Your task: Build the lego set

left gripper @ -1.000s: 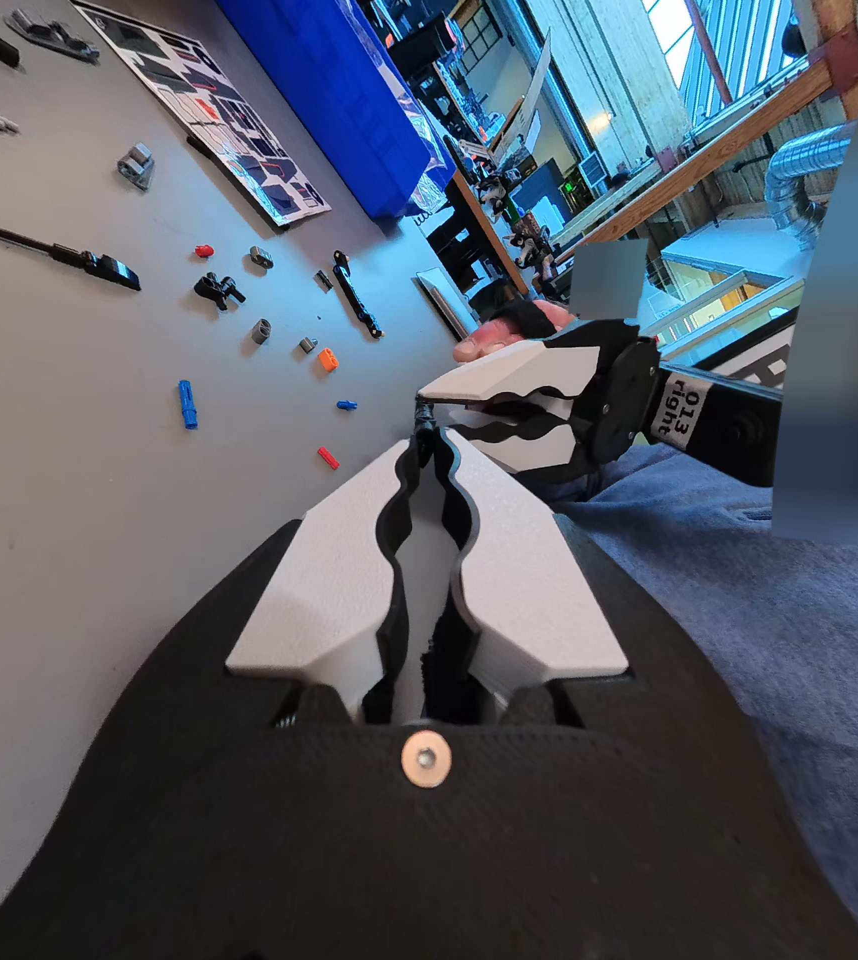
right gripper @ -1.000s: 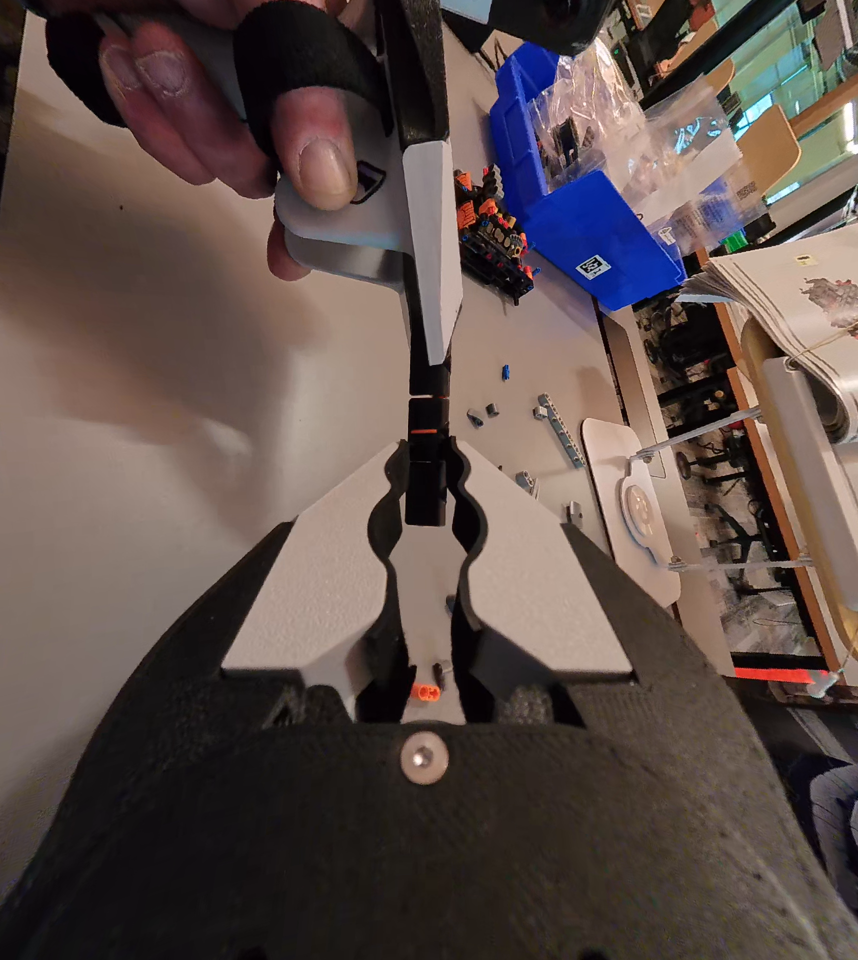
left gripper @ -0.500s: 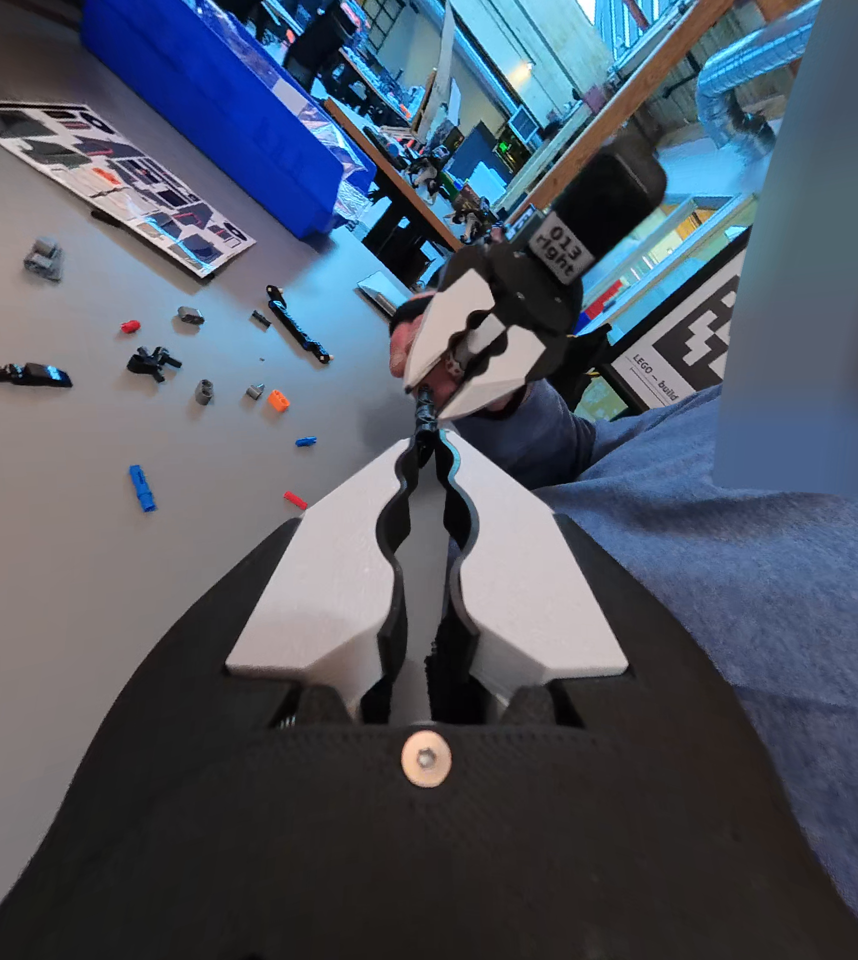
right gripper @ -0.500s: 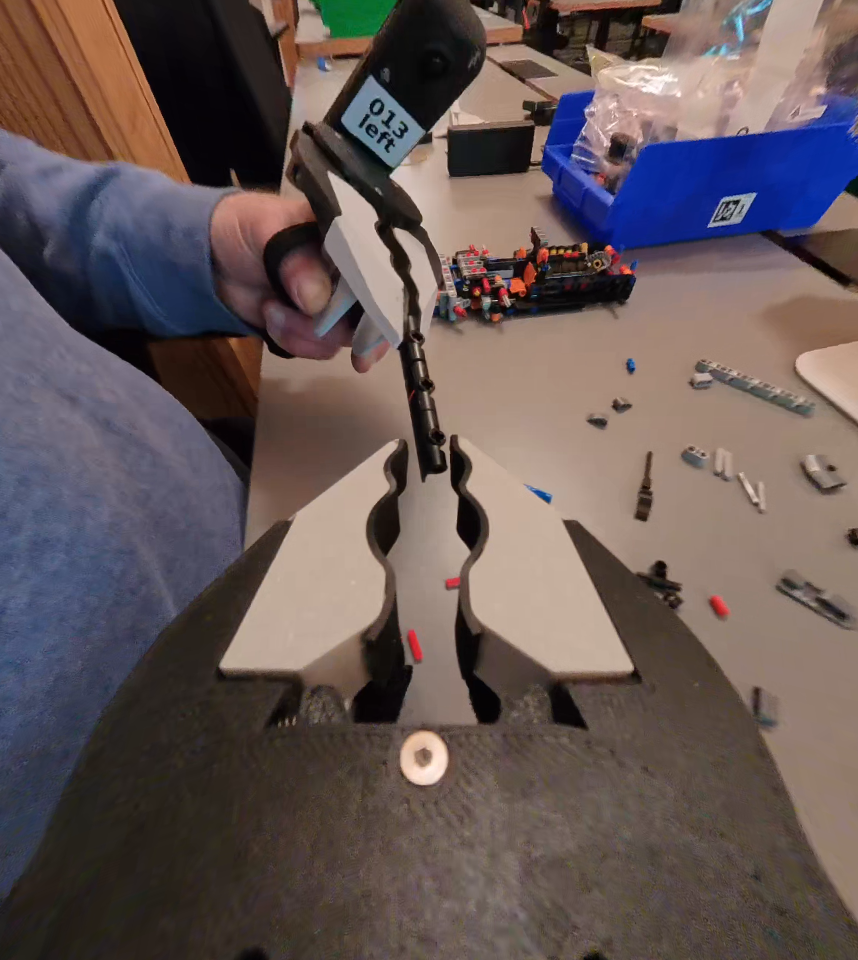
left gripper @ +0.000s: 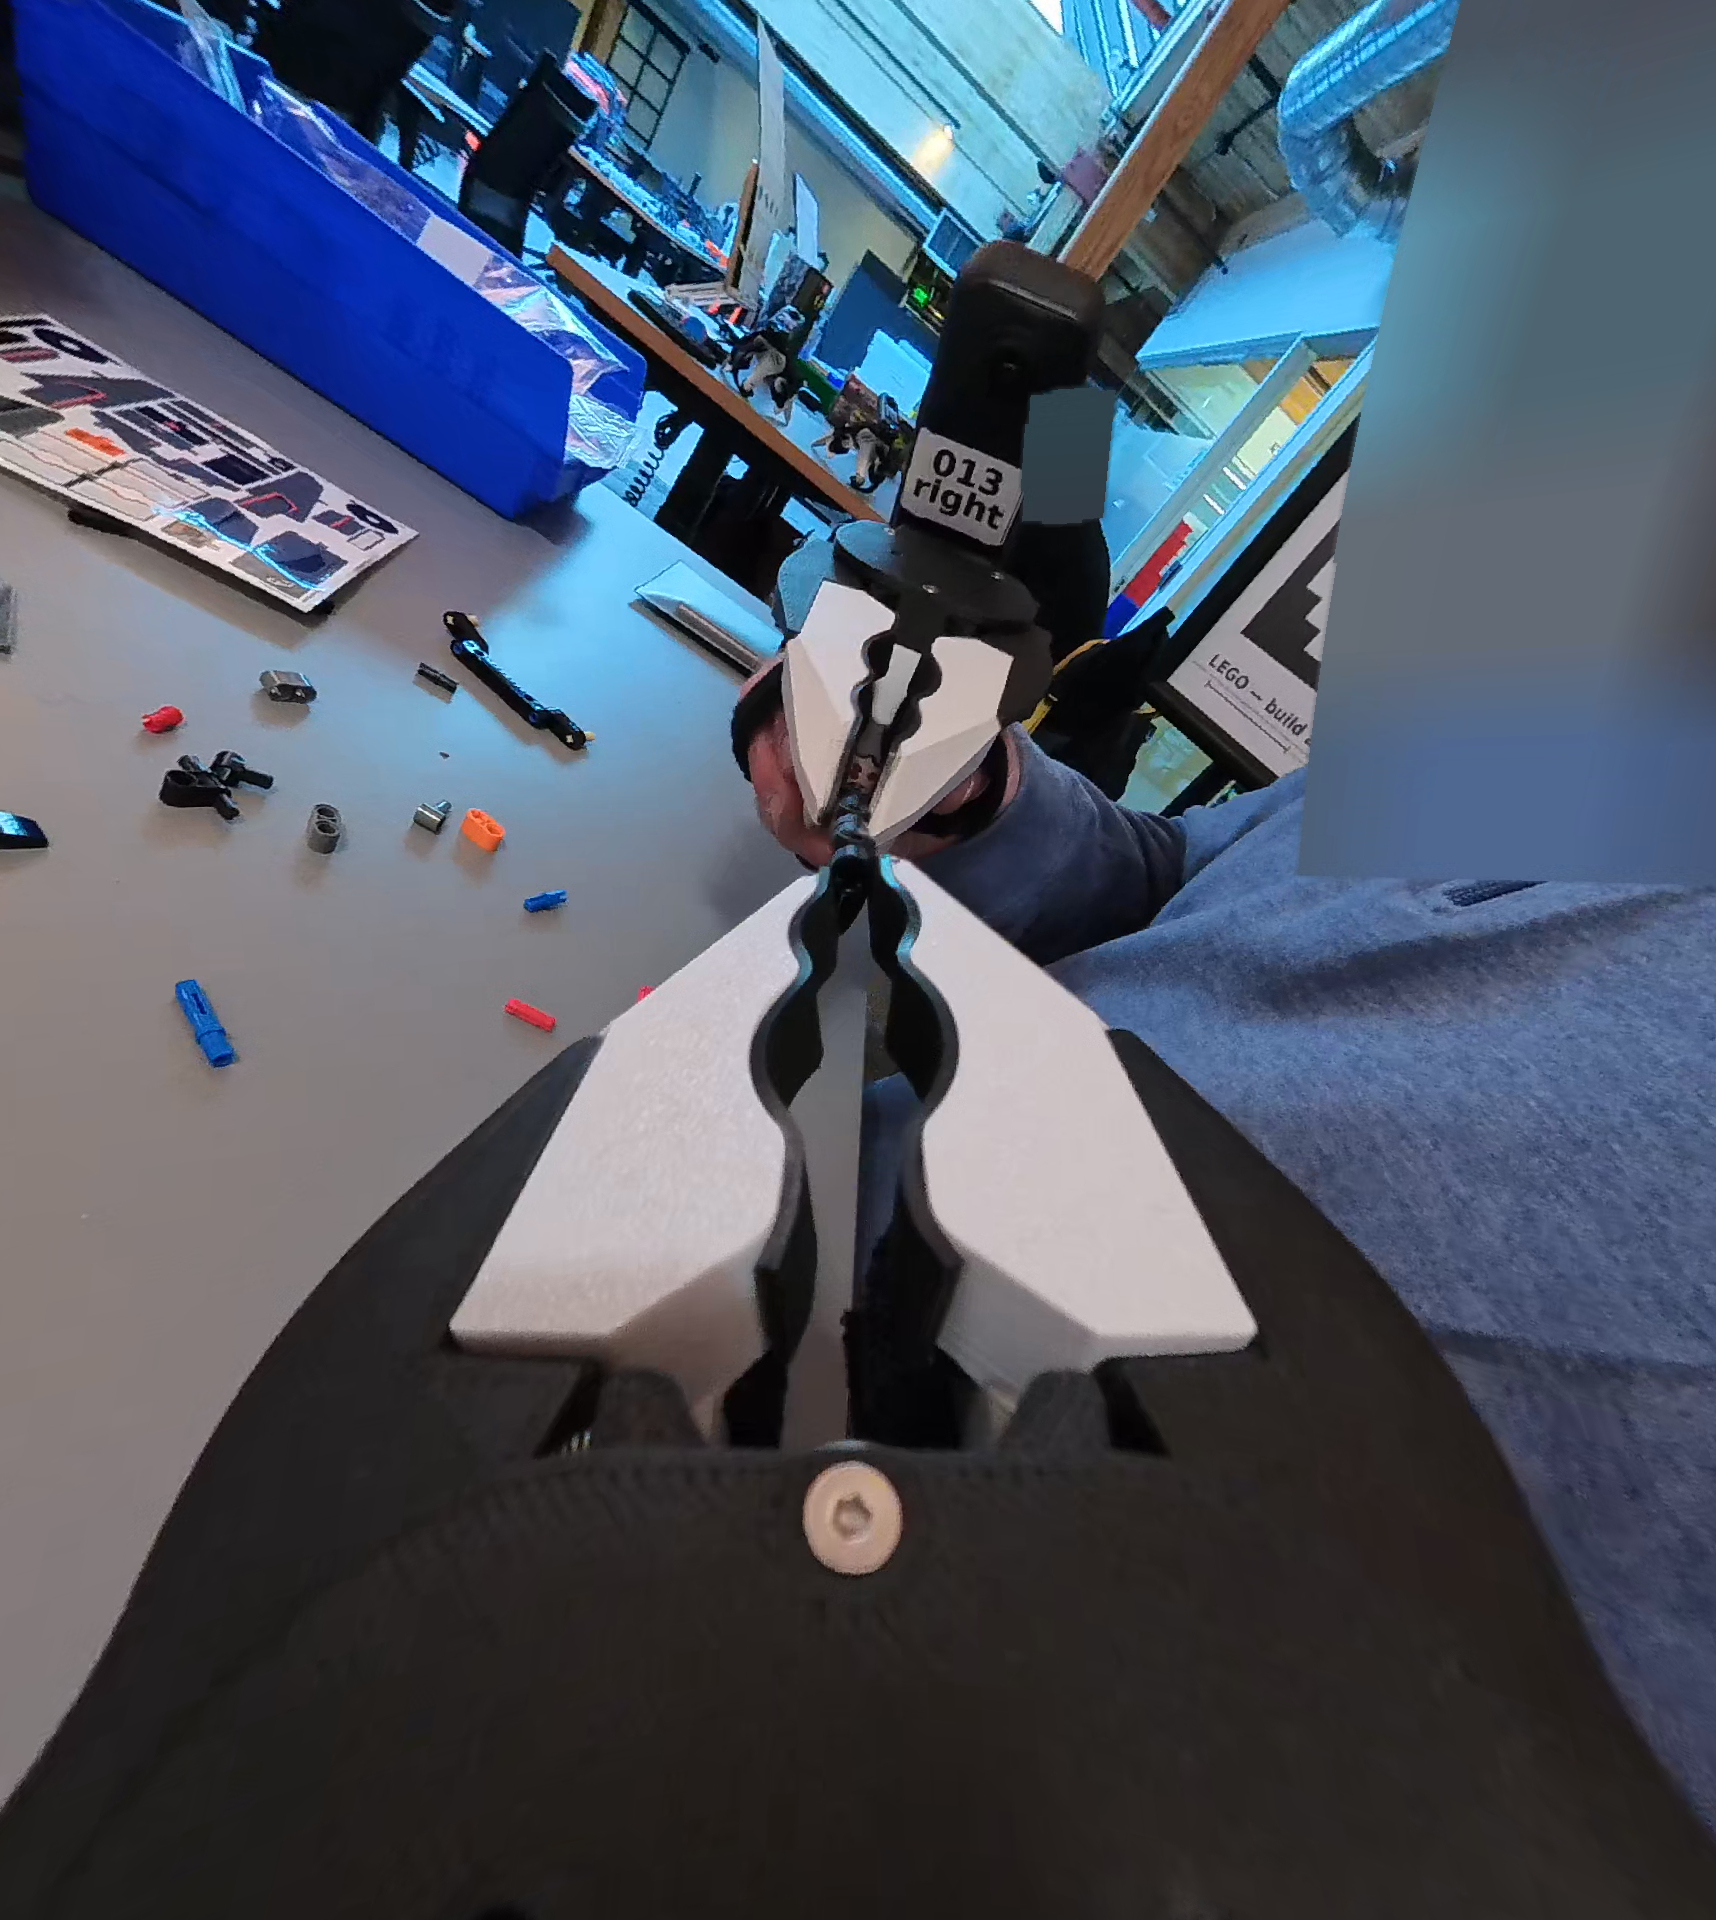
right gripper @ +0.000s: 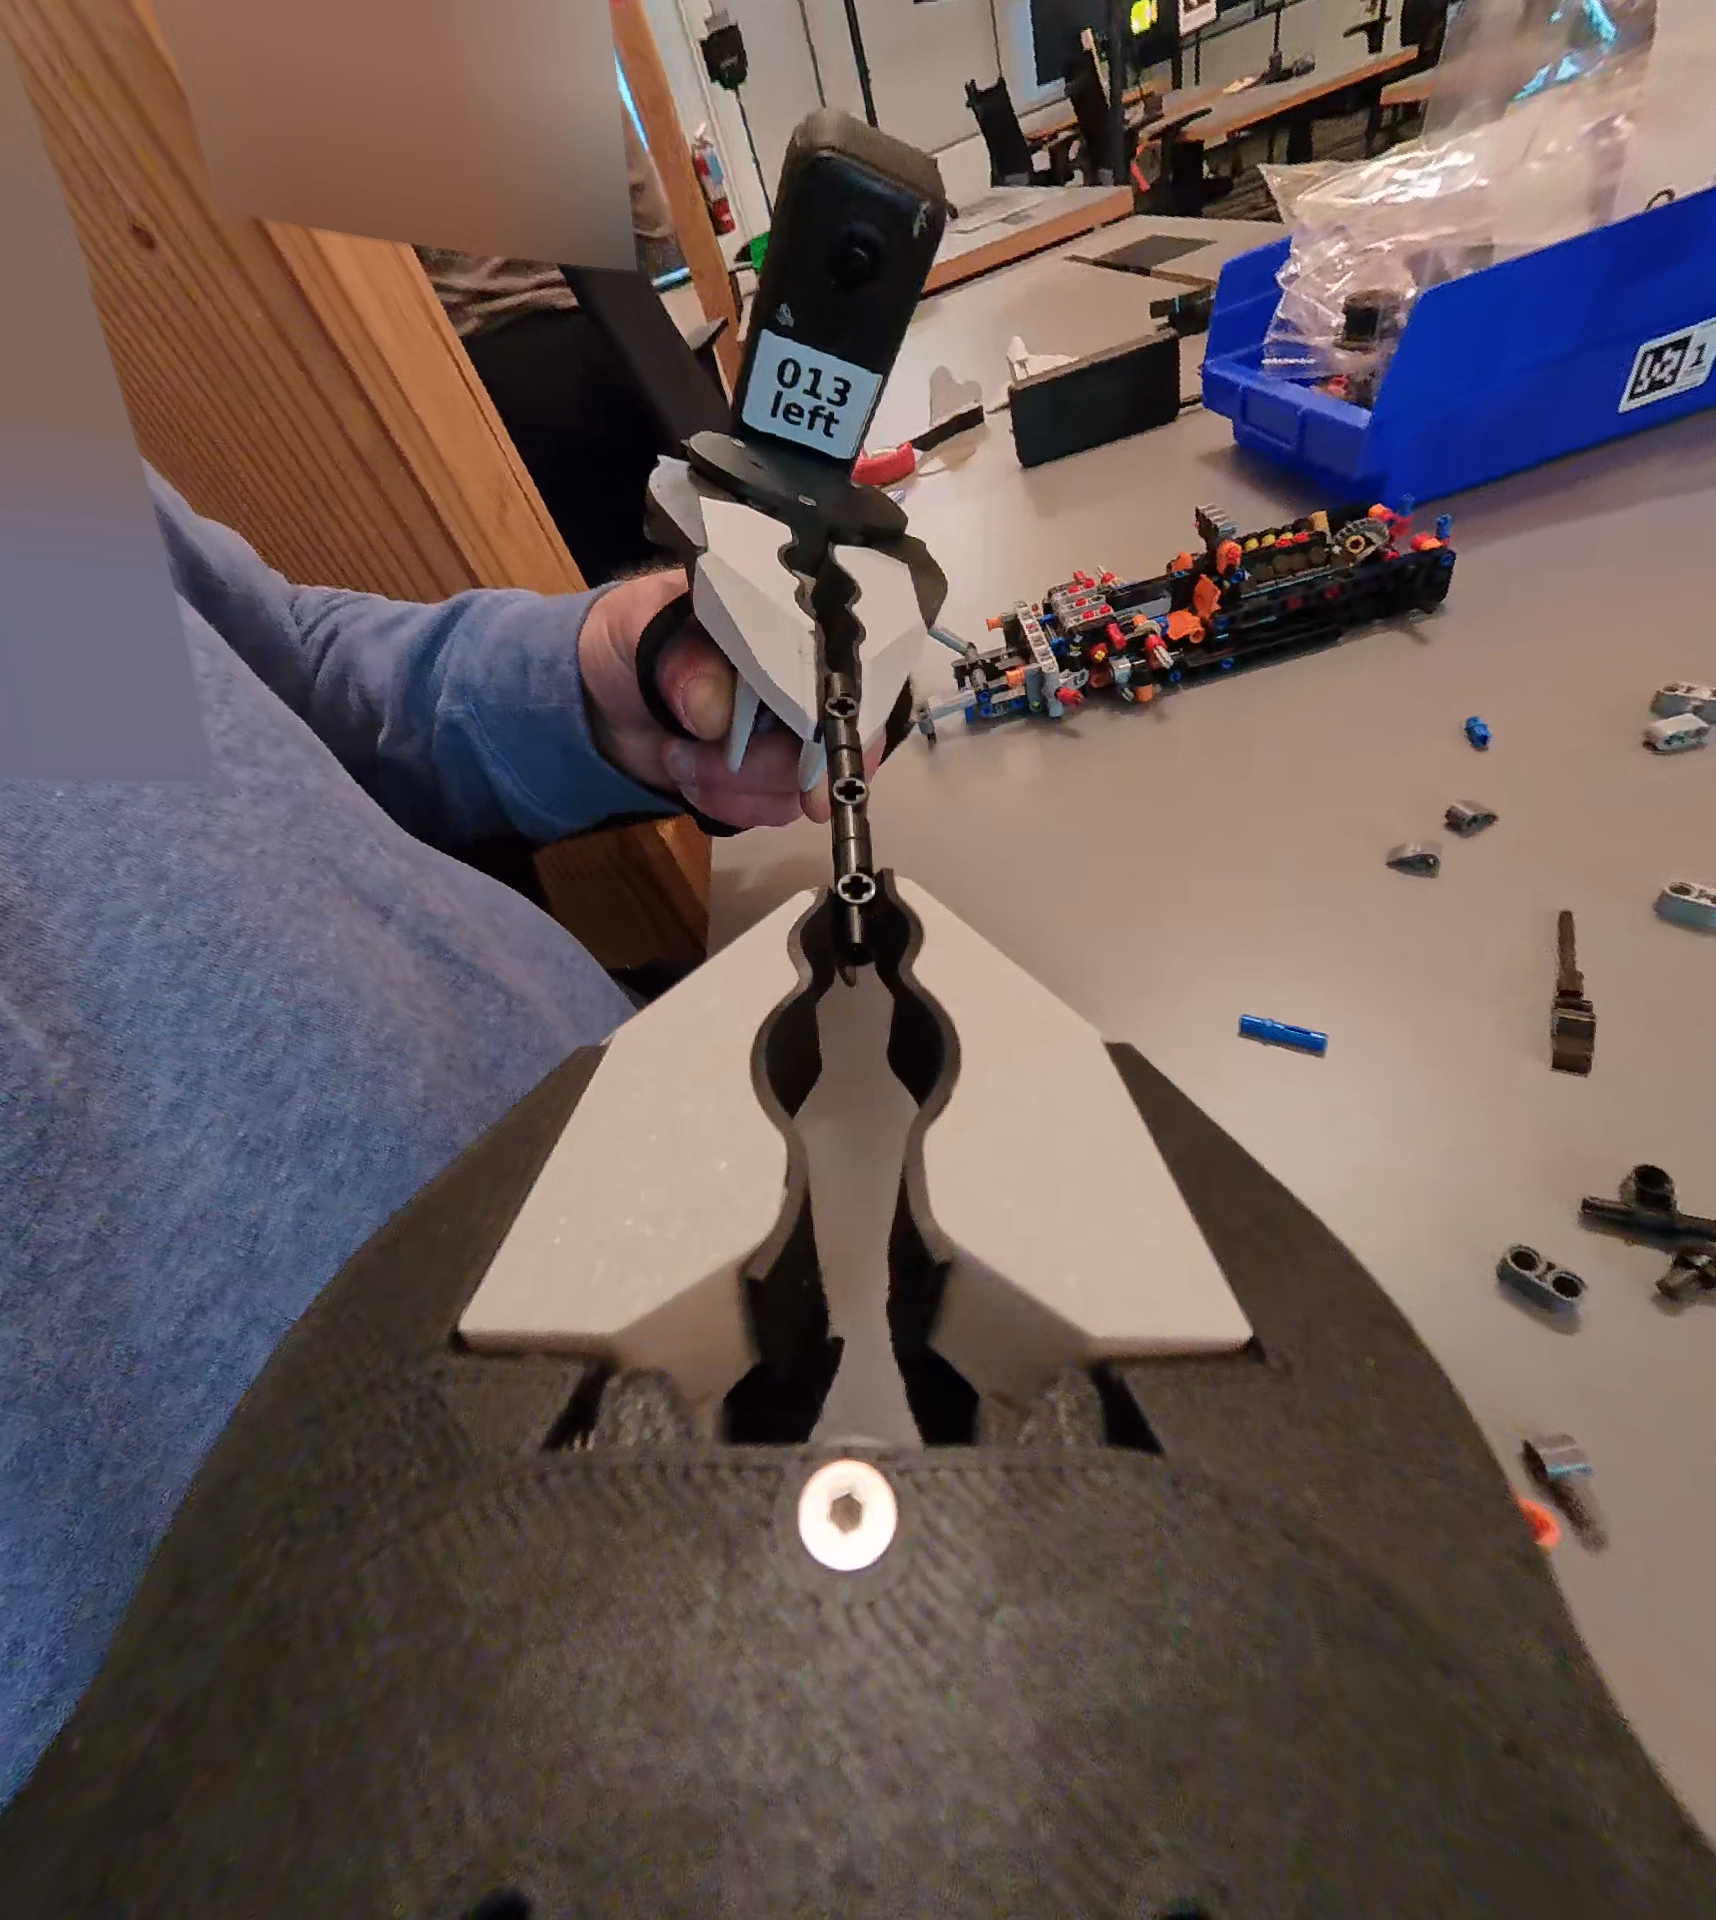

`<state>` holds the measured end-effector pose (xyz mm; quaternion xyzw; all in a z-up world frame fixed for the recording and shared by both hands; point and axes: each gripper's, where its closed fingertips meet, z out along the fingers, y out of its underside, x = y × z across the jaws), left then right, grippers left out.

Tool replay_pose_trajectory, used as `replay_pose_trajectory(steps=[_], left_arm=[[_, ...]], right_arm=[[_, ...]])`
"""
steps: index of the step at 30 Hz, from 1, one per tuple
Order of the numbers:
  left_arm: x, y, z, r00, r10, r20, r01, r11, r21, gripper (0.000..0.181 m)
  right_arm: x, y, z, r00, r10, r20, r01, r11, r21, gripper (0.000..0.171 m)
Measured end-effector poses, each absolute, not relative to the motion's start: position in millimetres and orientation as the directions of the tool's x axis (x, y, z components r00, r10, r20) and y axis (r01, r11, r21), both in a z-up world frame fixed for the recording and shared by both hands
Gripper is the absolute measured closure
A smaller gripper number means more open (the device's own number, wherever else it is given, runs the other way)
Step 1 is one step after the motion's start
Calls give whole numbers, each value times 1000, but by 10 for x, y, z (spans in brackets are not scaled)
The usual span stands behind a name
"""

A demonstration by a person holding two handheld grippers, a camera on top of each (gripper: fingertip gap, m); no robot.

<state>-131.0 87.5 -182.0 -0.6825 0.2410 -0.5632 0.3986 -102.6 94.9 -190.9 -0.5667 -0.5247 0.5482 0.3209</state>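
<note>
Left gripper (right gripper: 826,748) and right gripper (right gripper: 852,914) meet tip to tip above the table edge, jaws of each pinching one end of a black axle-connector rod (right gripper: 848,790) held between them in mid-air. Behind lie the partly built chassis (right gripper: 1218,613), blue bin (right gripper: 1519,364), sticker sheet (left gripper: 137,447) and scattered pins on the grey table (left gripper: 210,1195). Compared with half a second ago, the facing gripper stands more upright.

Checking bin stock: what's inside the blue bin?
The blue bin holds clear plastic bags with small dark parts inside. A few loose bits show at its front lip. The bin wall and crumpled bags hide everything deeper.
</note>
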Motion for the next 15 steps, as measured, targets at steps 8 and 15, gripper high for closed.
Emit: replay_pose_trajectory(steps=[8, 15], left_arm=[[-1327, 765, -1771, 243, -816, 525, 114, -513, -851, 177], [-1350, 688, -1740, 268, -847, 459, 63, -460, -886, 178]], right_arm=[[-1055, 849, -1865, -173, 939, -298, 243, -253, -937, 168], [-1092, 775, -1837, -188, 929, -319, 271, -264, -926, 169]])
